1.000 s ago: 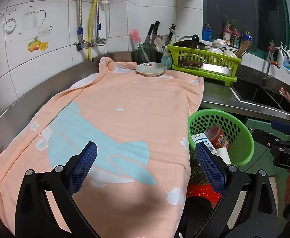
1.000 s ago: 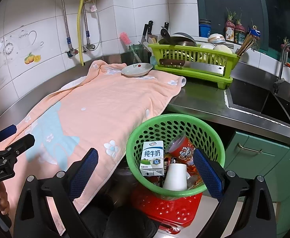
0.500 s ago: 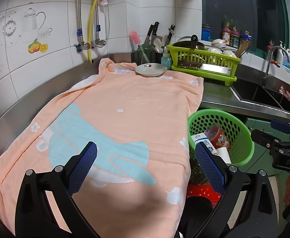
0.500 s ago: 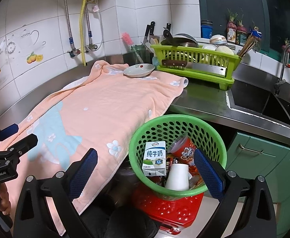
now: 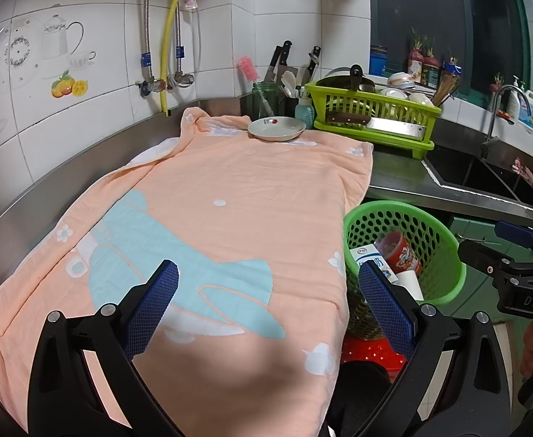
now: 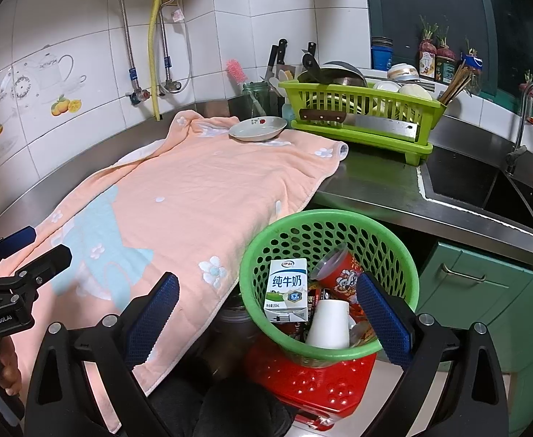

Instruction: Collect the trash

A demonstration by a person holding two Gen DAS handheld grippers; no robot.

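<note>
Nearest the cameras, both grippers, left (image 5: 266,302) and right (image 6: 264,306), hold their fingers apart and empty. Beyond, the basket (image 6: 405,255) already holds a carton (image 6: 287,289), cups and wrappers; the towel (image 5: 212,211) on the counter (image 6: 375,189) shows only a plate (image 5: 276,128), so collecting looks nearly done.

Bright indoor light from above, sharp focus throughout, heavy fisheye bending with black corners, soft shadow pooled on the peach towel (image 5: 208,196) near the lens, glare on white wall tiles (image 6: 59,36), window (image 5: 485,18) dark
</note>
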